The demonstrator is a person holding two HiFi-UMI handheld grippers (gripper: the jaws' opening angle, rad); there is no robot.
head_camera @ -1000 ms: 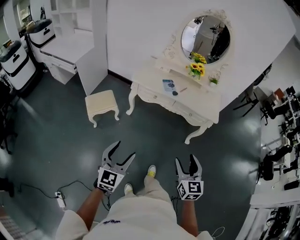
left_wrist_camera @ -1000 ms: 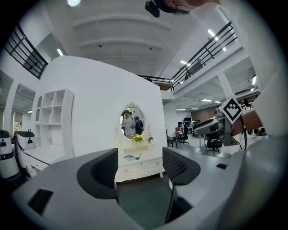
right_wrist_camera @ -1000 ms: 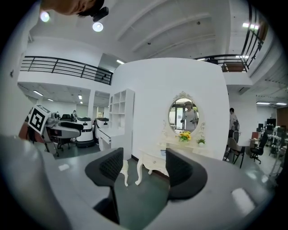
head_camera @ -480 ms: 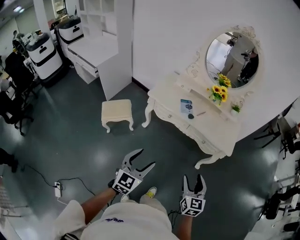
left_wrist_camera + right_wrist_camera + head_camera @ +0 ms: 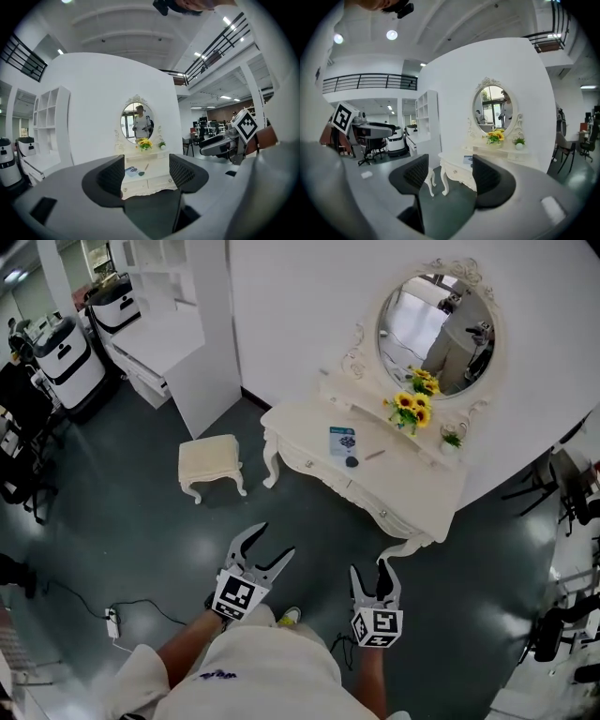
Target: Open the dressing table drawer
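Observation:
The cream dressing table (image 5: 412,486) stands against the white wall, an oval mirror (image 5: 436,320) above it. Its drawer fronts (image 5: 314,465) face me and sit flush with the frame. Both grippers hang over the dark floor, well short of the table. My left gripper (image 5: 270,542) is open and empty; in the left gripper view the table (image 5: 154,180) shows between its fingers (image 5: 112,176). My right gripper (image 5: 371,568) is open and empty too, and the table's left end (image 5: 452,171) shows between its jaws in the right gripper view.
A cream stool (image 5: 210,463) stands left of the table. On the tabletop lie a blue booklet (image 5: 341,441), a small dark object (image 5: 352,462) and sunflowers (image 5: 408,409). A white desk unit (image 5: 178,343) is at the back left. A cable and plug strip (image 5: 112,622) lie on the floor.
The head view has swung, so the table and stool sit further left than half a second ago. Both grippers stay open and low in front of me.

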